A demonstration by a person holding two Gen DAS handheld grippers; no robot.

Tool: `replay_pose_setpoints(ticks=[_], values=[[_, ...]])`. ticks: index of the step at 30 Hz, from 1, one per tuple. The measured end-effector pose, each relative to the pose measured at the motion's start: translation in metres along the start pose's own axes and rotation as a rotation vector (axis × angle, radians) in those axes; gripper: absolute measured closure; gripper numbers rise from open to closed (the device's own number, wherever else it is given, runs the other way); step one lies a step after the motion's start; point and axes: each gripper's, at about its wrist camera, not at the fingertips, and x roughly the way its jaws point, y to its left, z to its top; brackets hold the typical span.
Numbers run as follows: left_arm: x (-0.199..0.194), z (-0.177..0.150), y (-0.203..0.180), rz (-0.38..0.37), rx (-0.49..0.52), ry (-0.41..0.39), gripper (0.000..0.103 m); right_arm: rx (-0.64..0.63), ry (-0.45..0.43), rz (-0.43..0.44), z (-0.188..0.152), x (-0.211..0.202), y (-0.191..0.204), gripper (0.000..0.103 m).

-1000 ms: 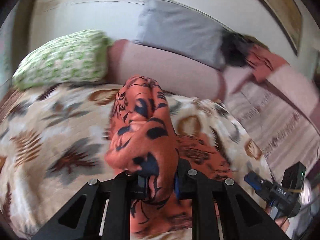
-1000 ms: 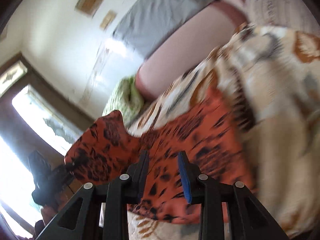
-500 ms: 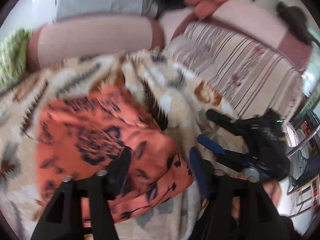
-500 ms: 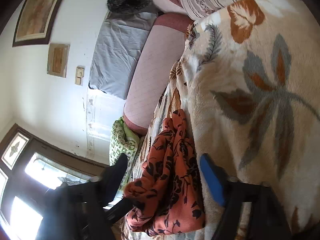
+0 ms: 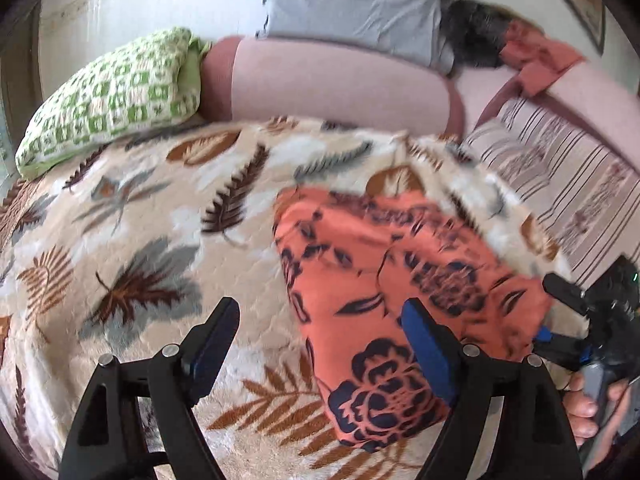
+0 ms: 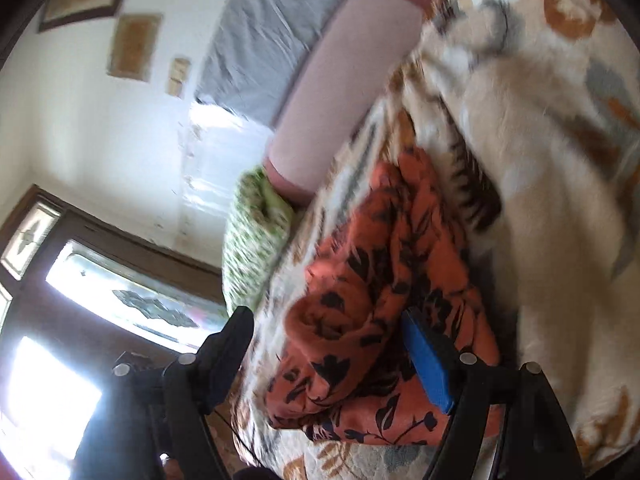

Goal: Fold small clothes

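An orange garment with dark flowers lies folded on the leaf-print blanket, right of the middle. My left gripper hovers low over its near left edge. Its jaws are opening, the right blue pad is over the cloth, and neither pad presses on it. In the right wrist view the garment shows a bunched fold that lies loose between the fingers of my right gripper, which stands open. The right gripper, held by a hand, also shows at the garment's right edge in the left wrist view.
A green-and-white pillow and a pink bolster lie along the blanket's far side, with a grey pillow behind. A striped sheet lies to the right, with a dark furry thing and a reddish cloth behind it.
A second ago both grippers held the garment up, shut on it. Both have opened and sunk, and the garment now lies folded on the blanket.
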Motion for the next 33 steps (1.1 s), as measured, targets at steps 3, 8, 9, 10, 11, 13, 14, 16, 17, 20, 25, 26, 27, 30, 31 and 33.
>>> replay_pose_setpoints(ticks=[3,8,9,10,11,13,14,16,17,20,25,26,27,30,31,33], values=[[0.022,-0.013,-0.007,0.011,0.013,0.107,0.019,0.016,0.035,-0.079,-0.001,0.021,0.000,0.024],[0.032,-0.026,-0.018,-0.034,0.006,0.173,0.019,-0.013,0.006,-0.168,0.002,0.033,0.008,0.079],[0.028,-0.026,-0.020,-0.040,0.011,0.169,0.019,-0.058,-0.020,-0.183,0.002,0.028,0.017,0.082],[0.025,-0.026,-0.023,-0.052,0.022,0.160,0.019,-0.094,-0.036,-0.189,0.001,0.024,0.025,0.084],[0.022,-0.025,-0.026,-0.063,0.030,0.155,0.019,-0.149,-0.064,-0.201,-0.001,0.016,0.038,0.084],[0.014,-0.024,-0.034,-0.092,0.044,0.145,0.019,-0.216,-0.108,-0.207,-0.005,0.000,0.054,0.084],[0.013,-0.023,-0.040,-0.100,0.057,0.140,0.019,-0.250,-0.130,-0.220,-0.008,-0.009,0.060,0.084],[0.017,-0.025,-0.051,-0.092,0.093,0.142,0.019,-0.276,-0.149,-0.259,-0.011,-0.021,0.061,0.084],[0.022,-0.027,-0.055,-0.079,0.106,0.156,0.019,-0.259,-0.129,-0.285,-0.010,-0.020,0.051,0.084],[0.042,-0.036,-0.057,-0.062,0.095,0.224,0.018,-0.141,0.024,-0.374,-0.001,0.001,0.008,0.079],[0.022,-0.028,-0.044,-0.079,0.063,0.191,0.018,-0.050,0.001,-0.355,0.002,-0.016,-0.005,0.064],[0.015,-0.026,-0.043,-0.060,0.069,0.167,0.018,-0.084,-0.023,-0.369,0.006,-0.022,0.004,0.064],[0.007,-0.023,-0.042,-0.039,0.078,0.136,0.018,-0.124,-0.065,-0.386,0.011,-0.029,0.017,0.063],[-0.002,-0.017,-0.038,-0.005,0.075,0.079,0.018,-0.242,-0.162,-0.376,0.019,-0.041,0.053,0.053],[-0.002,-0.016,-0.036,0.015,0.077,0.068,0.018,-0.276,-0.157,-0.374,0.021,-0.038,0.066,0.053],[0.005,-0.017,-0.036,0.039,0.090,0.092,0.018,-0.341,-0.102,-0.397,0.026,-0.015,0.084,0.053]])
